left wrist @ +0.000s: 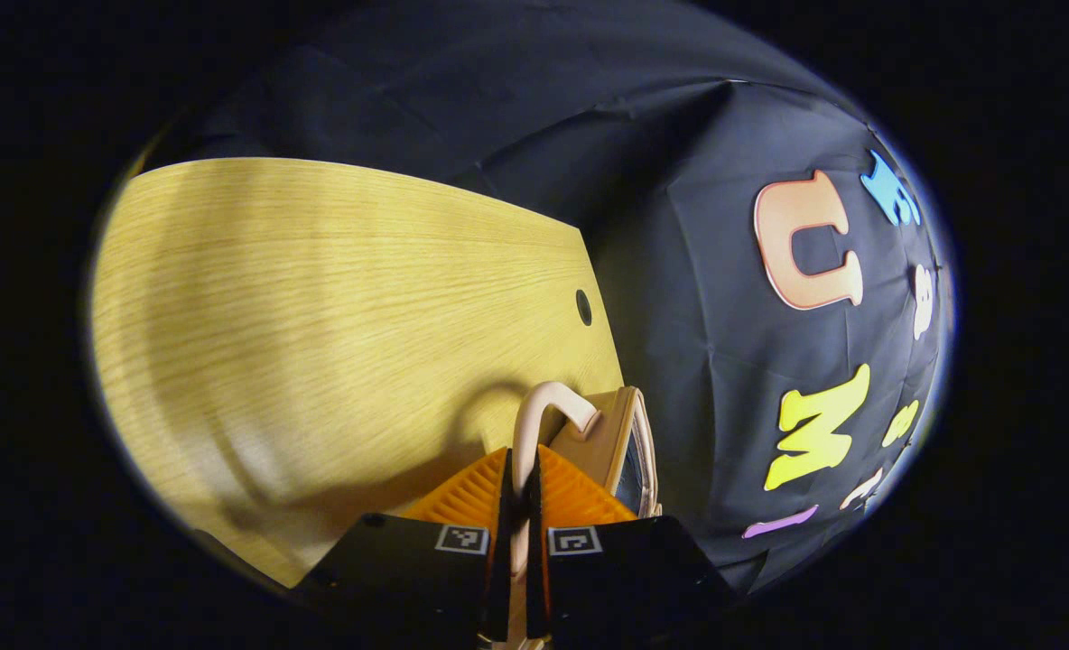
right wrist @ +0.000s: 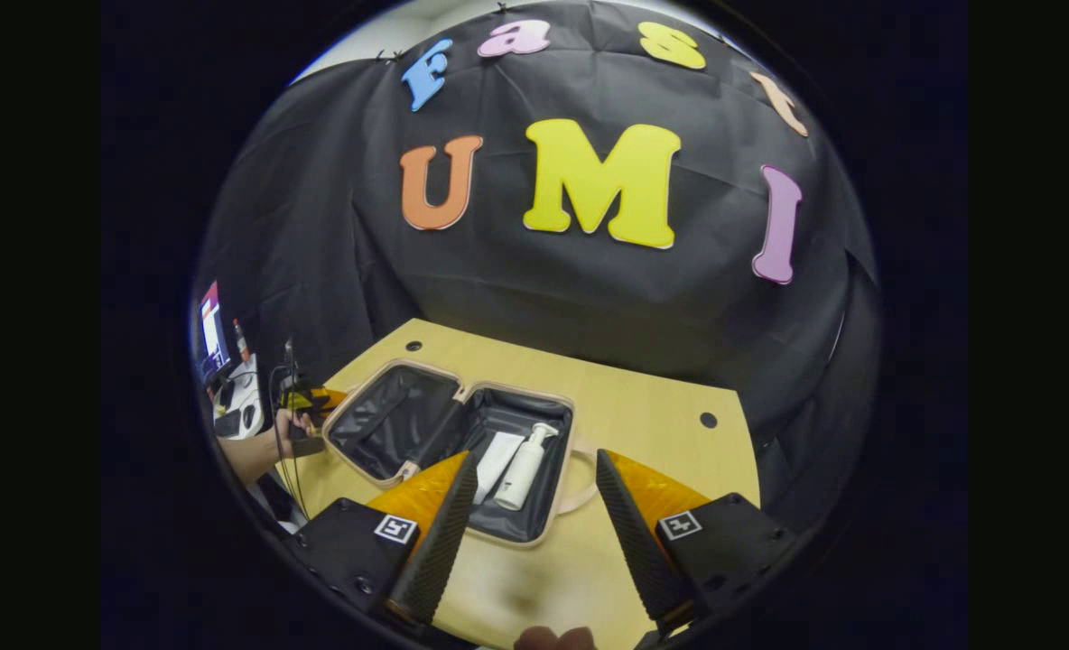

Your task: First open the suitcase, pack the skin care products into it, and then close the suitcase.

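Note:
The pale pink suitcase (right wrist: 390, 420) lies open on the wooden table (right wrist: 643, 406), dark lining up. A white tube (right wrist: 497, 462) and a white pump bottle (right wrist: 524, 469) lie side by side in its right half. My right gripper (right wrist: 535, 456) hovers open over the near rim, nothing between its fingers. A hand (right wrist: 282, 424) holds my left gripper (right wrist: 307, 402) at the lid's far left edge. In the left gripper view that gripper (left wrist: 524, 456) is shut on the suitcase's pink loop handle (left wrist: 548, 397), with the shell's edge (left wrist: 620, 433) just beyond.
The table (left wrist: 318, 316) has a round cable hole (left wrist: 583, 307) near its edge, and another hole (right wrist: 708, 420) at the back right. A screen and cables (right wrist: 214, 334) stand off the table's left side. Black cloth walls the booth.

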A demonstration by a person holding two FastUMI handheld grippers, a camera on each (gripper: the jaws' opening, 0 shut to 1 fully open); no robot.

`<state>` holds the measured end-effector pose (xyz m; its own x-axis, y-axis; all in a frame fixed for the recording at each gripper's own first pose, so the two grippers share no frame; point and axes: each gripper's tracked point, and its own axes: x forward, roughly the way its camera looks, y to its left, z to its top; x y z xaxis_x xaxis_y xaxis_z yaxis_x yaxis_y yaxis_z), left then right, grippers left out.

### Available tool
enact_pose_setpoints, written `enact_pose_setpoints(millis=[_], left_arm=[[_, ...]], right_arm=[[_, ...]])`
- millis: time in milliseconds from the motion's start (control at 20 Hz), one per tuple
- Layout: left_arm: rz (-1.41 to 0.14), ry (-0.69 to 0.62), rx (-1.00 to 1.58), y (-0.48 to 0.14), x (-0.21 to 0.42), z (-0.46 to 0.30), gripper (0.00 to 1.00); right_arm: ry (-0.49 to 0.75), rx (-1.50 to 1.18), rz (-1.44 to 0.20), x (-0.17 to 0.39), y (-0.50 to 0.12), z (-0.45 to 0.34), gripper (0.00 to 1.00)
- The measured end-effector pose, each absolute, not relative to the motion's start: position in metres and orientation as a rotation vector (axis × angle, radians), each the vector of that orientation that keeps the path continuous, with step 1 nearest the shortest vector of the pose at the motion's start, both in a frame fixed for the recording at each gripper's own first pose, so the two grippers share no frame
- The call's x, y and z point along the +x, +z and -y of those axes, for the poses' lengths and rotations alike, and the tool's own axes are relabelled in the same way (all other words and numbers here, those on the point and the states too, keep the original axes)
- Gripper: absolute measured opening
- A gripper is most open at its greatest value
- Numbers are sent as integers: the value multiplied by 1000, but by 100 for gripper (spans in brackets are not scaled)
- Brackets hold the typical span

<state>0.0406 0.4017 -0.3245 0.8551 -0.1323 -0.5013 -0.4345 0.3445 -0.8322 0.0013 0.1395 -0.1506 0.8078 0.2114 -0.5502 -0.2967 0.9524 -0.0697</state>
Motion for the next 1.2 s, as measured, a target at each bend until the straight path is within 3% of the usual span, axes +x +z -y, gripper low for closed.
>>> enact_pose_setpoints(millis=[150, 300, 600, 900, 1200], left_arm=[[-516, 219, -1157, -294, 45, -399, 7], [-402, 159, -1030, -208, 59, -382, 6], [-300, -29, -674, -75, 65, -250, 7], [-254, -24, -350, -61, 64, -127, 7], [-344, -167, -234, -102, 66, -13, 7]], right_arm=[[207, -125, -500, 6, -134, -122, 78], [166, -119, -420, 7, -111, -101, 76], [59, -129, -258, -4, -66, -45, 79], [-63, -57, -268, -20, -73, 42, 79], [-183, -62, -288, -38, -70, 127, 77]])
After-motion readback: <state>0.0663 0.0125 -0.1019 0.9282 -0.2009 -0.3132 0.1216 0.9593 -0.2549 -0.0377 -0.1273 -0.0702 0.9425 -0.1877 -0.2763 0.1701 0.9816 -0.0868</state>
